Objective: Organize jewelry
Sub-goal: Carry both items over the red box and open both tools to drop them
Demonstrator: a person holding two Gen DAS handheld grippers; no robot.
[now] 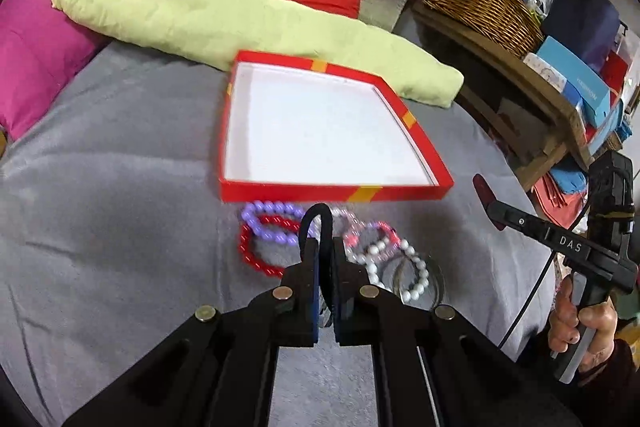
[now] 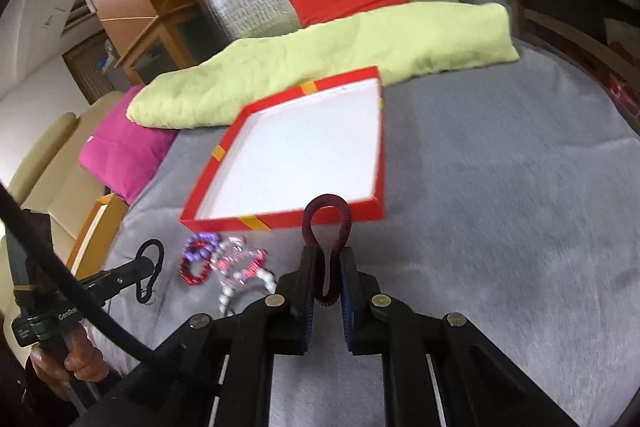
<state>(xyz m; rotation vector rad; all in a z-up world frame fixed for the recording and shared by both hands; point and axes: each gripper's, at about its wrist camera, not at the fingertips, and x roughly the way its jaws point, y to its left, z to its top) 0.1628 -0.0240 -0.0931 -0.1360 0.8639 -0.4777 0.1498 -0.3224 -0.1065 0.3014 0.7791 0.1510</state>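
On the grey bed [image 1: 100, 187], just in front of the red box [image 1: 424, 143], lies the bracelet pile [image 1: 328, 247]: purple, red, white beads, a metal bangle. Left hand-held gripper [image 1: 318, 259] is clamped on a black hair band [image 1: 318, 217], loop sticking up past the tips. Right hand-held gripper [image 2: 329, 267] is clamped on a dark red band [image 2: 326, 217], loop upright between the pads. Box is empty, white inside, nothing placed yet. Both picks look done, both bands seem clear of the bed; transfer to the box is the step in hand. Next move probably calls for carrying each band forward over the near rim, then opening the jaws above the white floor, keeping the two grippers apart. Green bolster [image 1: 240, 23] sits touching the box's far edge.
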